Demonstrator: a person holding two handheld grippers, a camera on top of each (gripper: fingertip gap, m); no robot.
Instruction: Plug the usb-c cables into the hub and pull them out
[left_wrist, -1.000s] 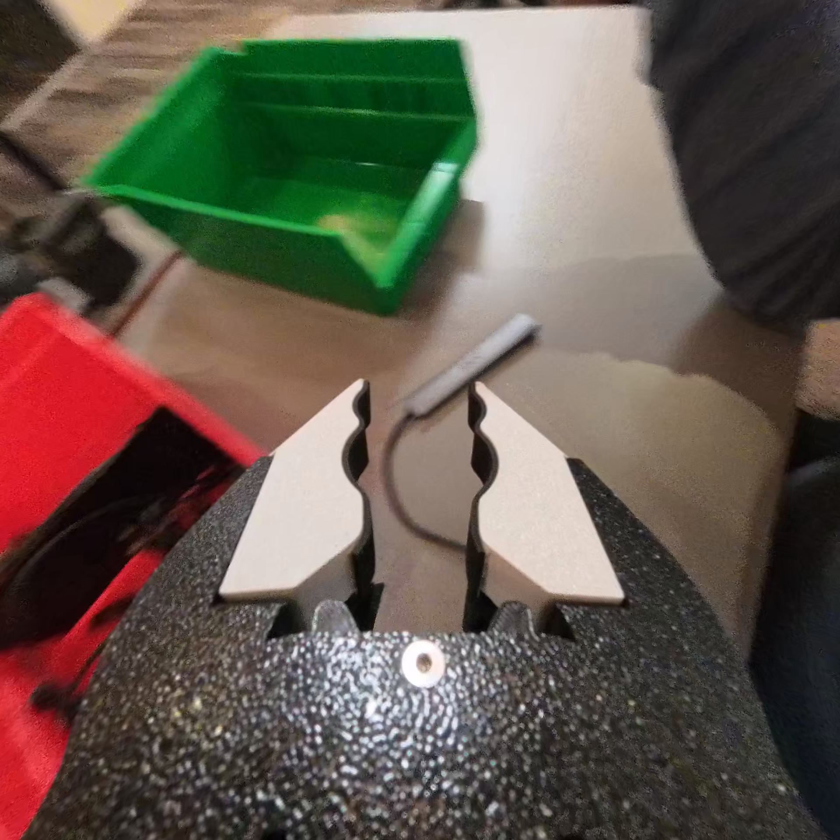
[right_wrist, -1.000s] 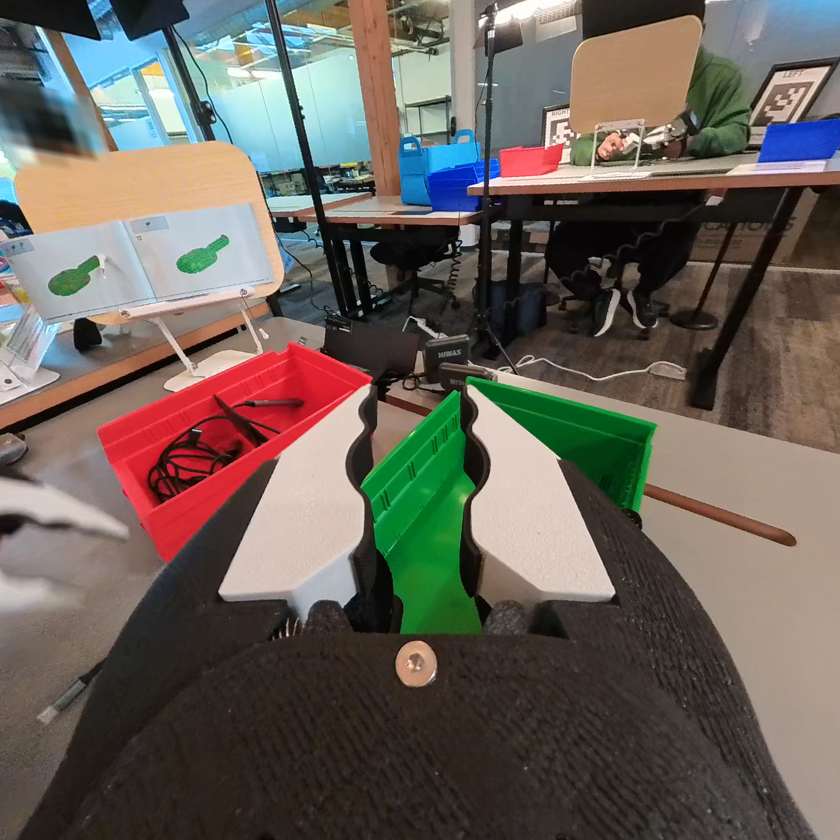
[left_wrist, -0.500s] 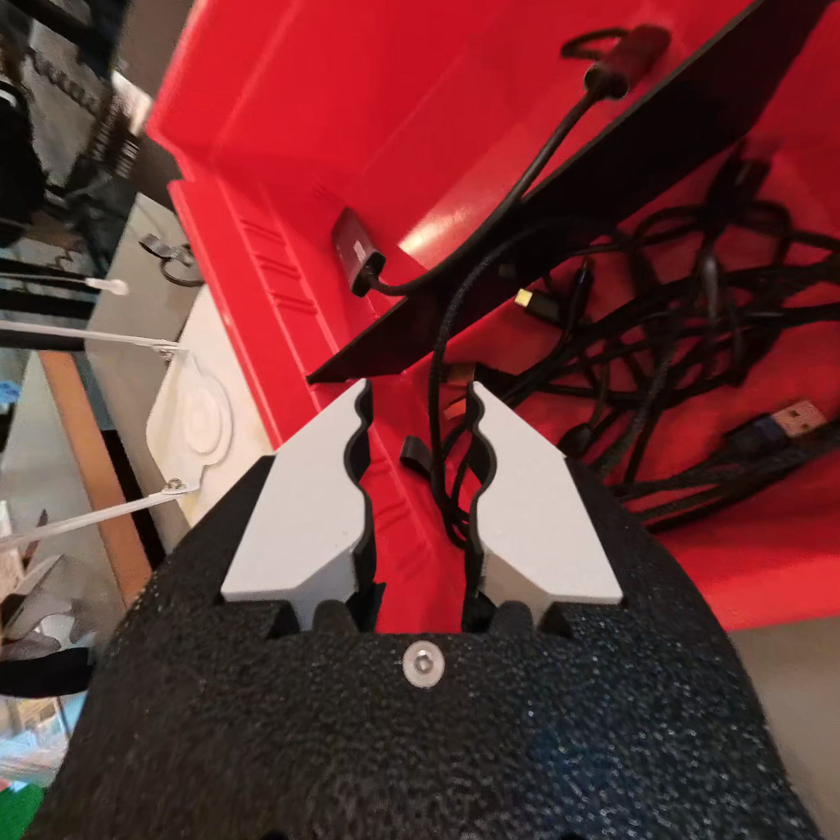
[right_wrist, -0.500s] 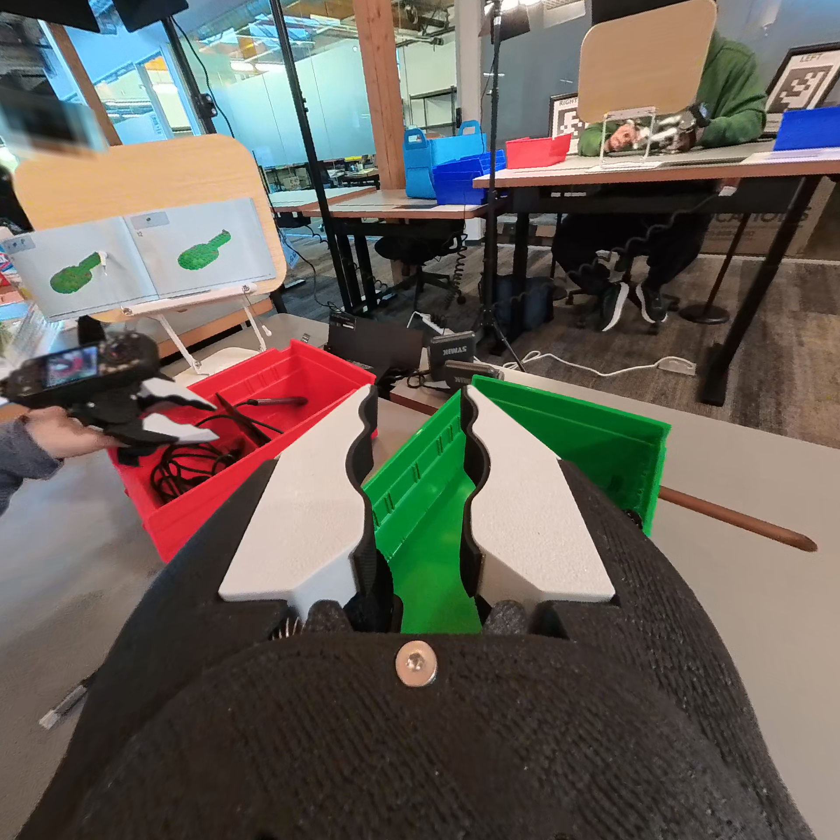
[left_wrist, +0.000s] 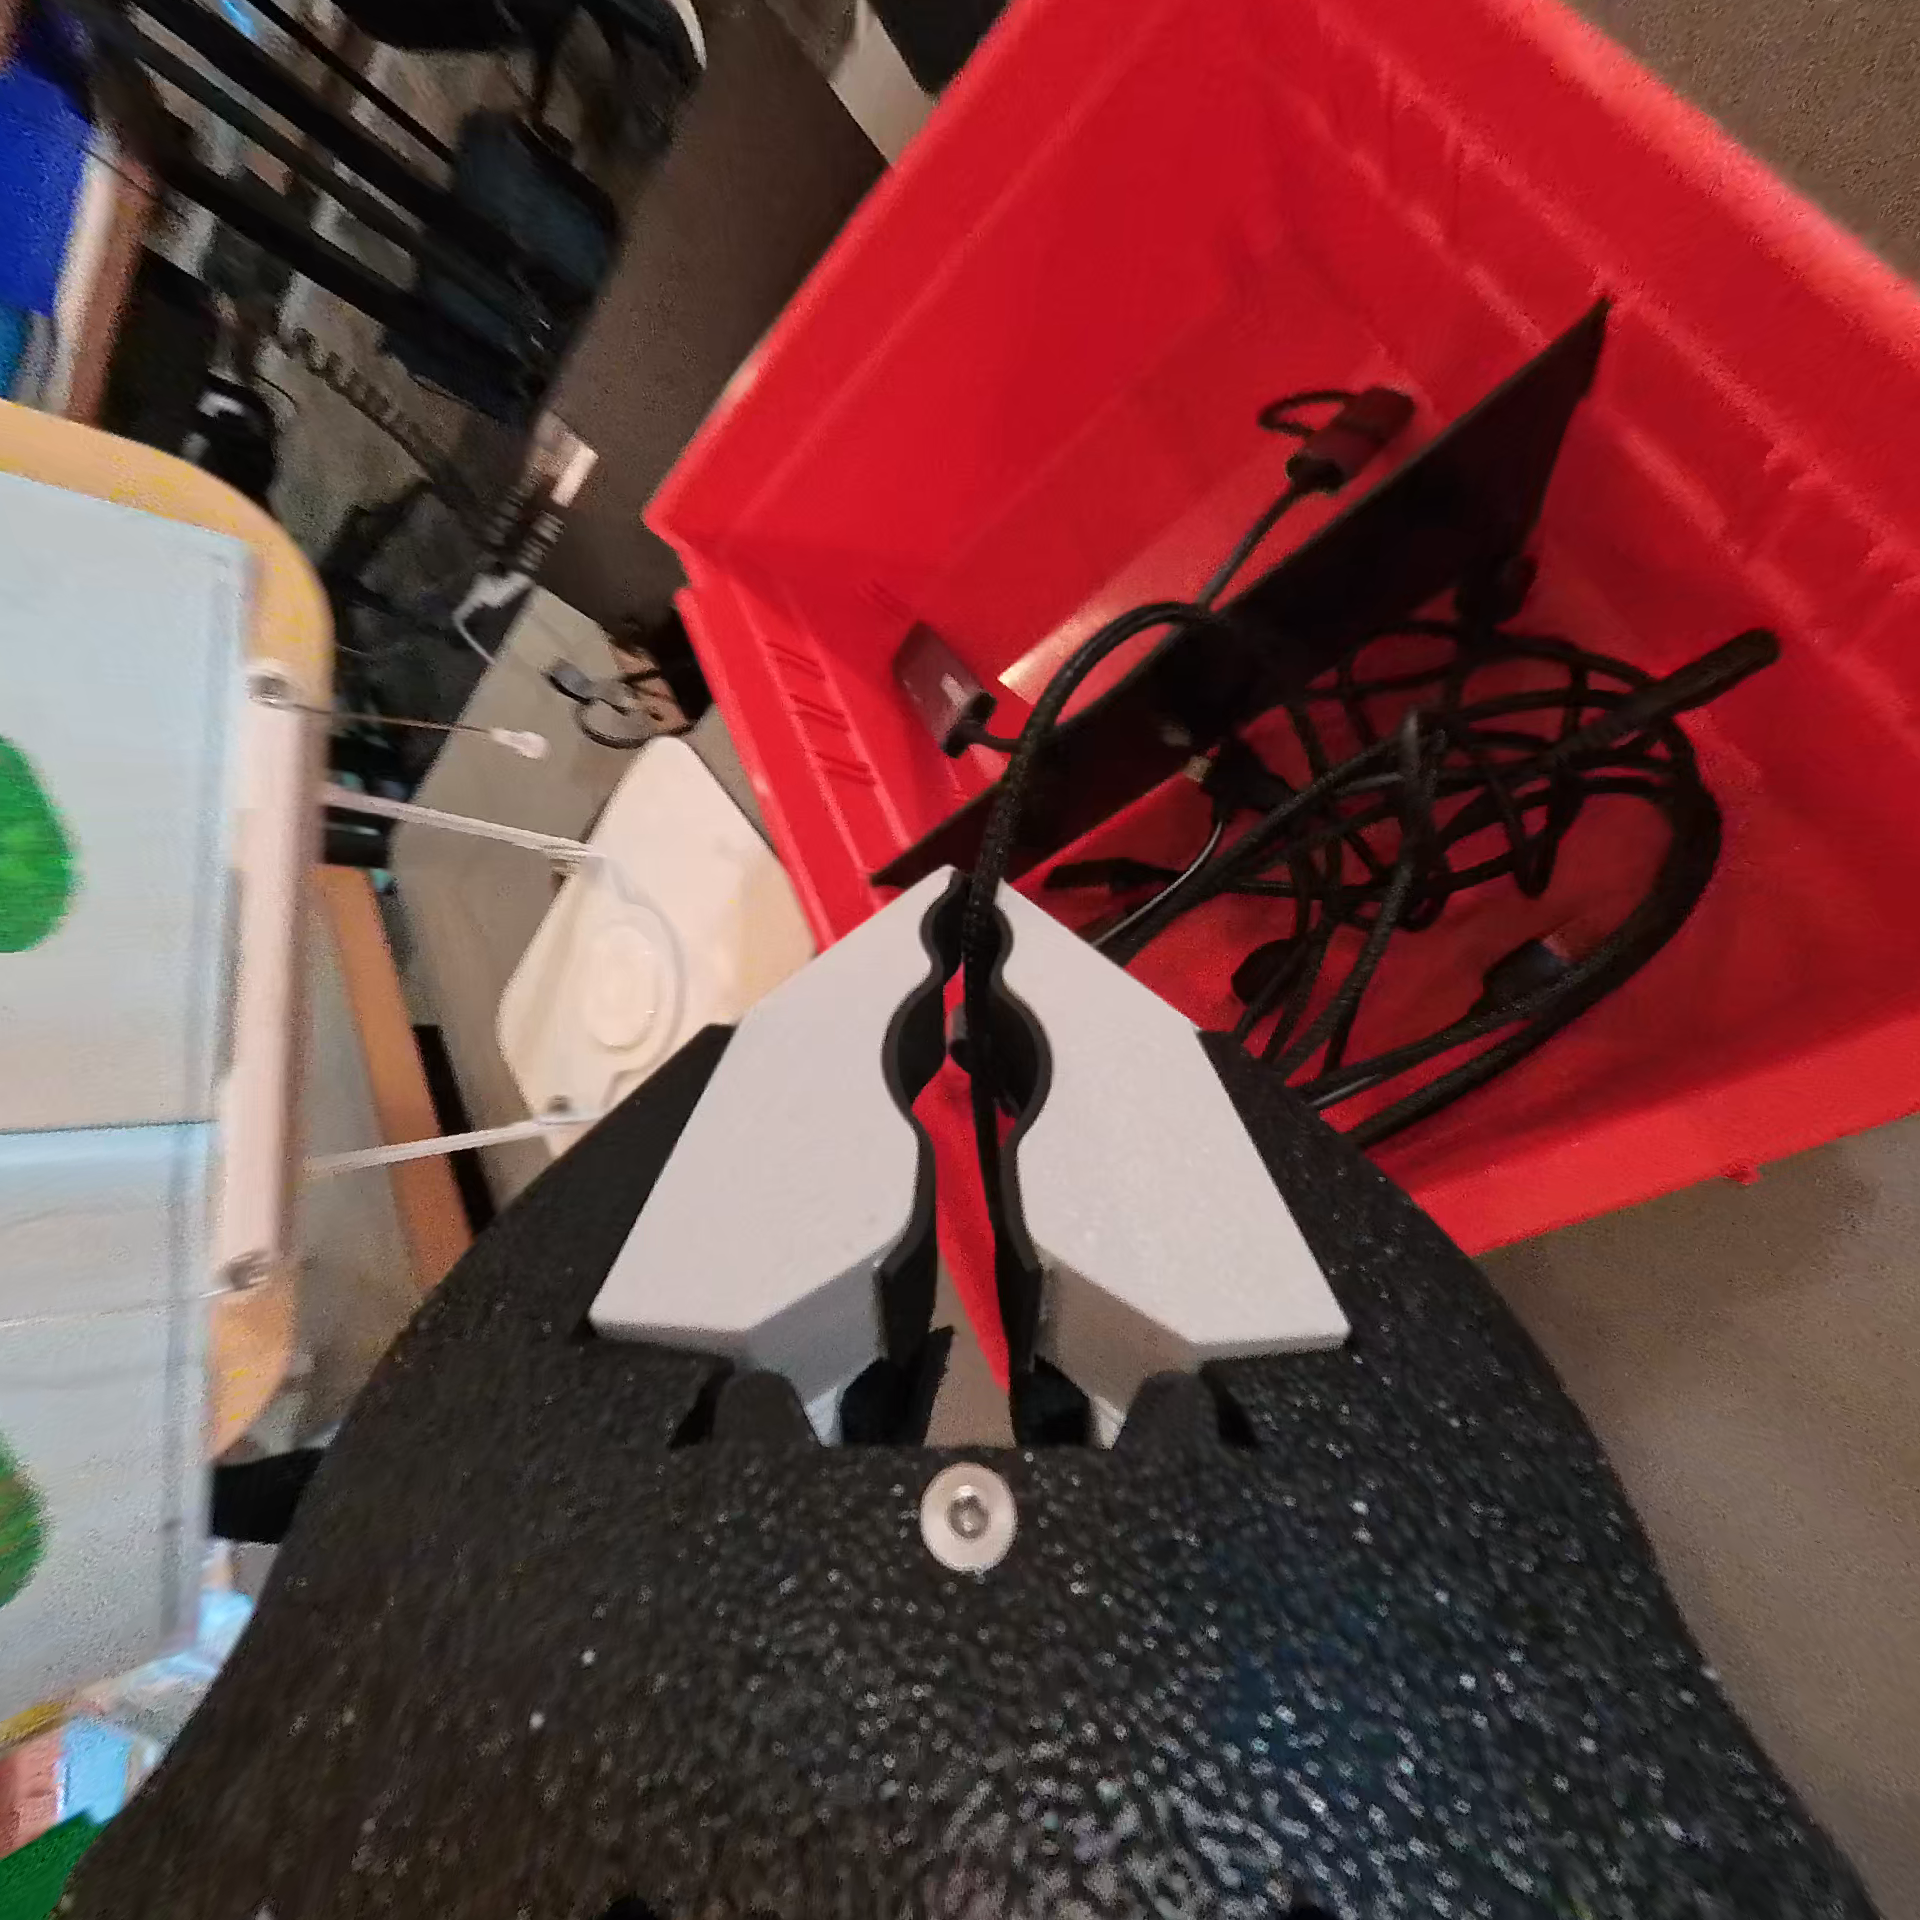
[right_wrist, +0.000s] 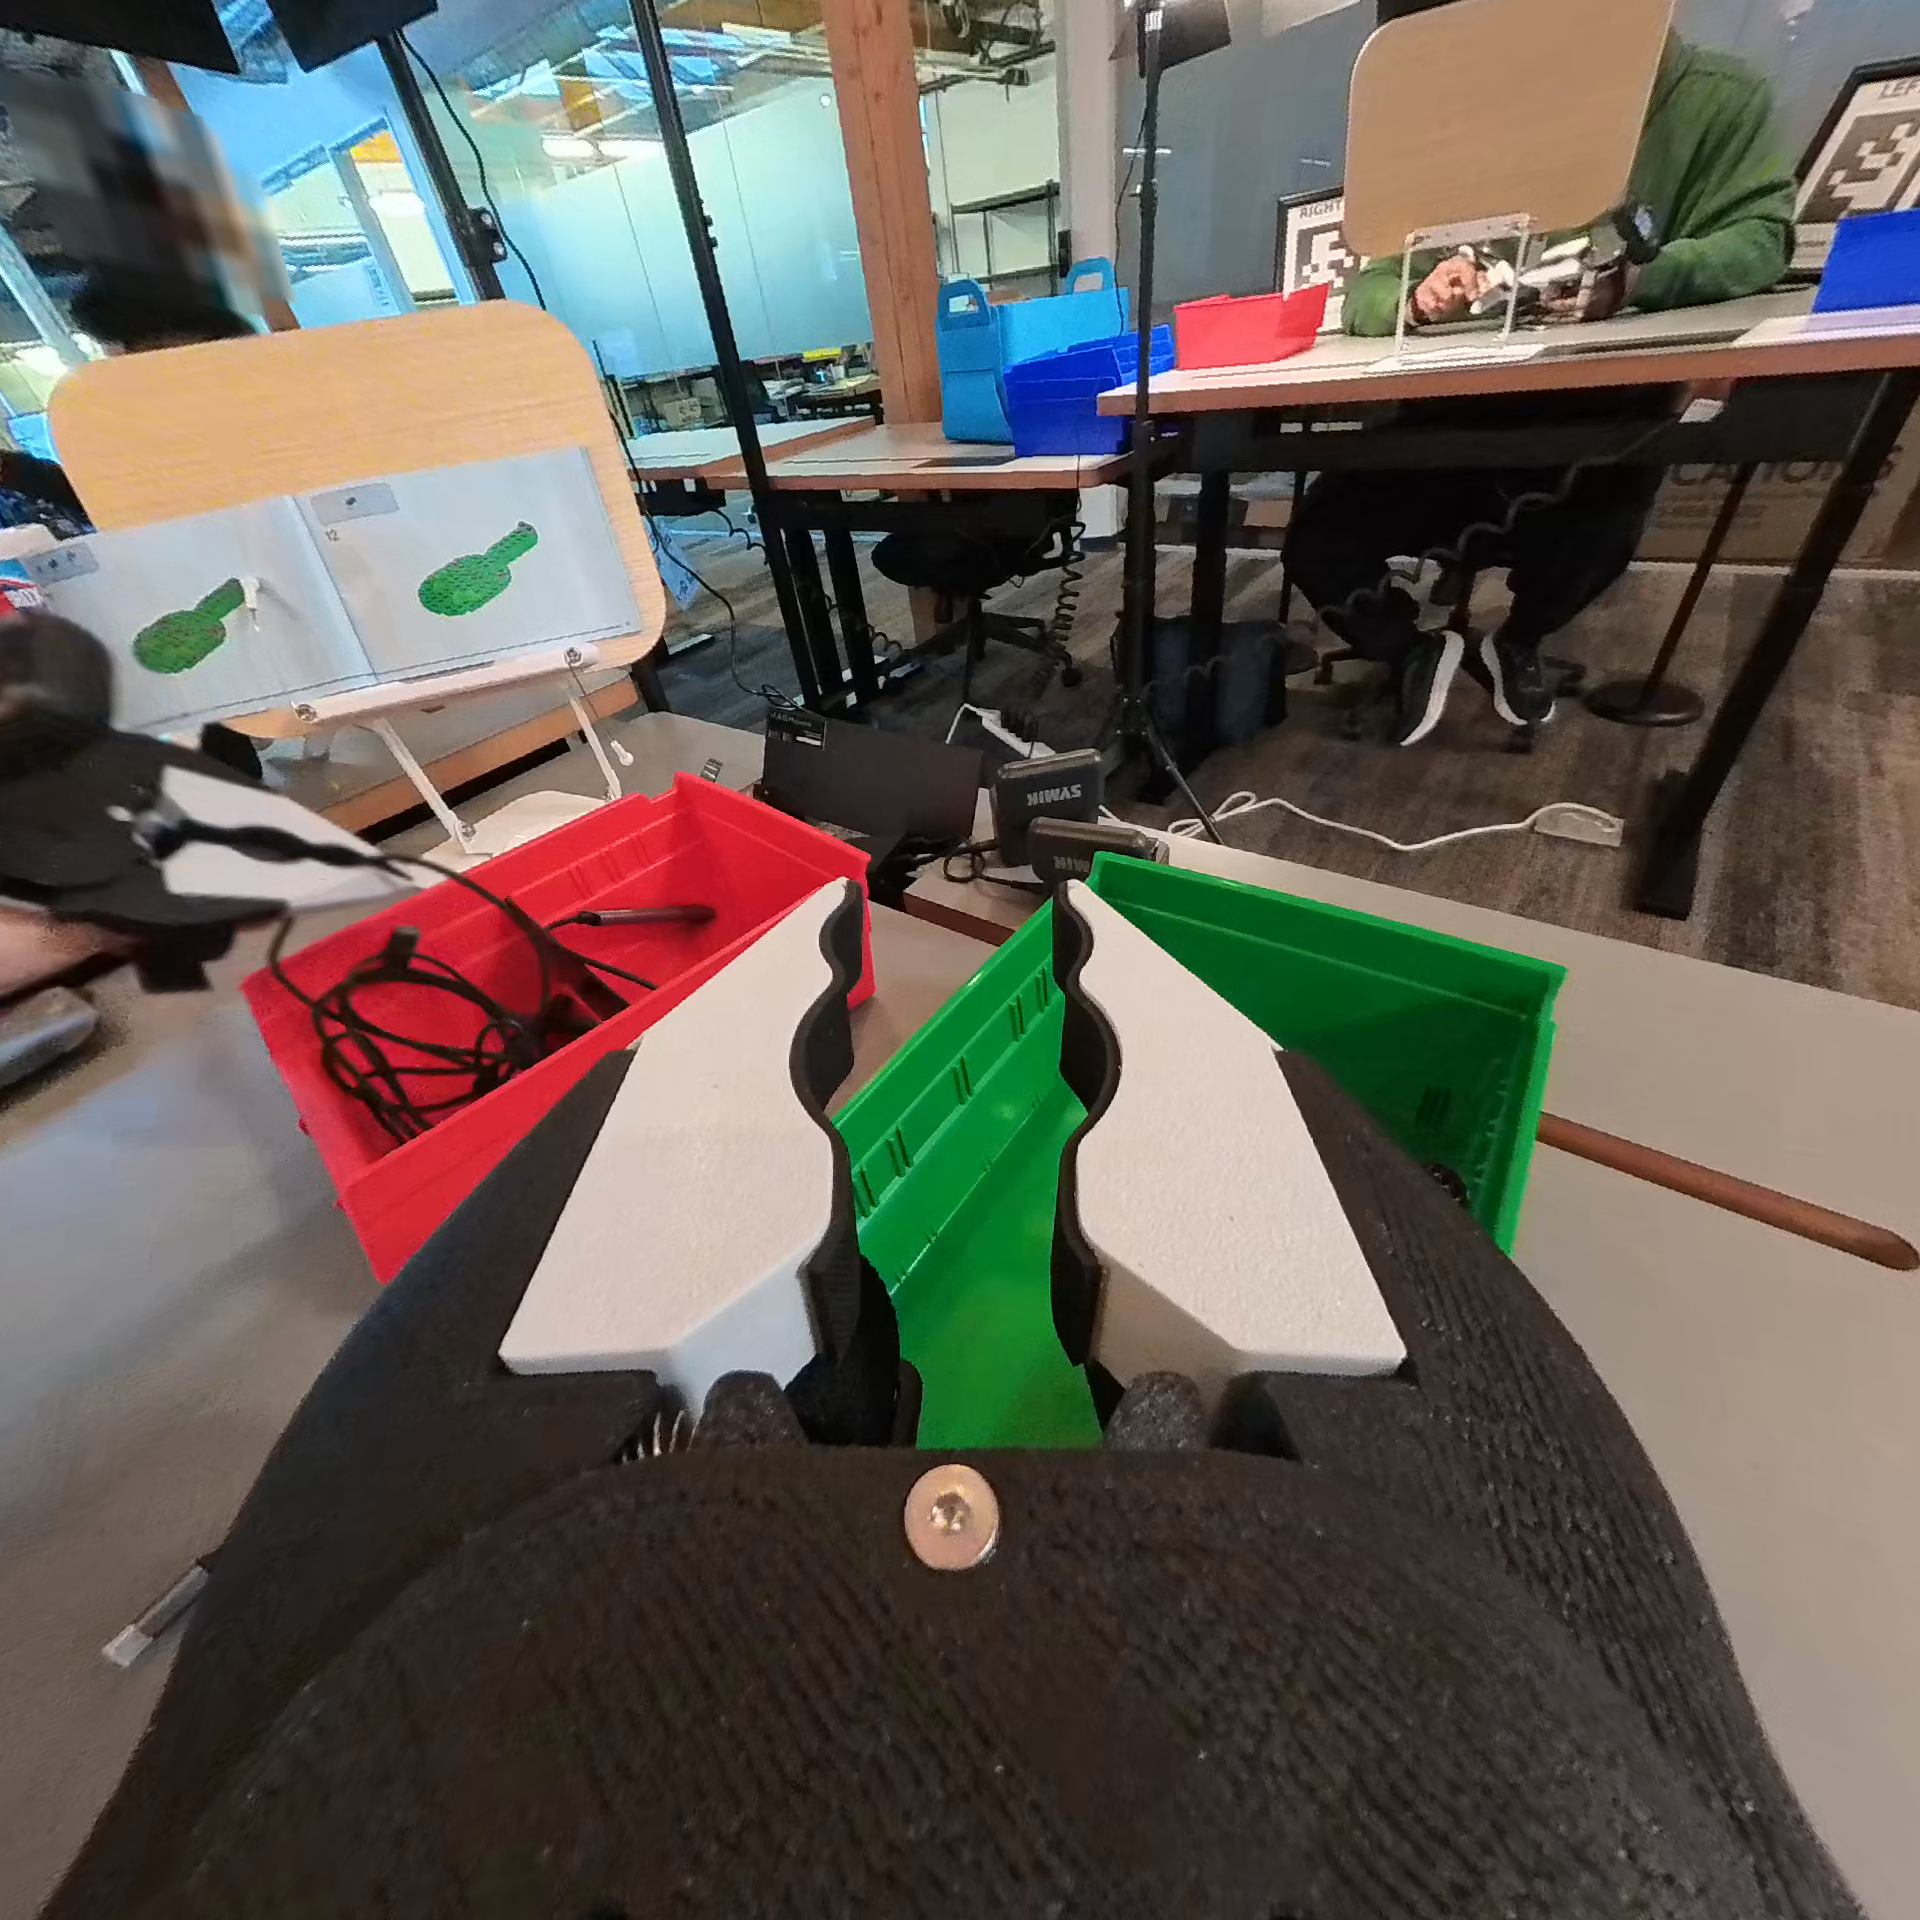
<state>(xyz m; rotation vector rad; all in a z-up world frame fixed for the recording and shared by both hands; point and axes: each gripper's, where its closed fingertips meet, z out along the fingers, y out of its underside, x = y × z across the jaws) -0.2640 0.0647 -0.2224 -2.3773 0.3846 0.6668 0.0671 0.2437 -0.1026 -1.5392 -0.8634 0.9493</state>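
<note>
My left gripper (left_wrist: 961, 894) is shut on a black braided cable (left_wrist: 1023, 769). The cable runs from between the fingers down into the red bin (left_wrist: 1039, 312), where it joins a tangle of black cables (left_wrist: 1455, 831). A small dark adapter (left_wrist: 935, 681) lies by the bin's black divider (left_wrist: 1403, 561). In the right wrist view the left gripper (right_wrist: 208, 852) holds the cable (right_wrist: 343, 857) above the red bin (right_wrist: 447, 1174). My right gripper (right_wrist: 958, 904) is open and empty over the green bin (right_wrist: 1320, 914). The end of a slim grey device (right_wrist: 156, 1626) lies on the table at the lower left.
A wooden book stand (right_wrist: 353, 416) with an open booklet stands behind the red bin. Black boxes (right_wrist: 1049, 800) sit at the table's far edge. A brown rod (right_wrist: 1714, 1195) lies on the table at the right. A person sits at a far table (right_wrist: 1558, 364).
My left gripper has shut on the black cable and drawn back up from inside the red bin, pulling the cable with it. My right gripper has stayed open and nearly still.
</note>
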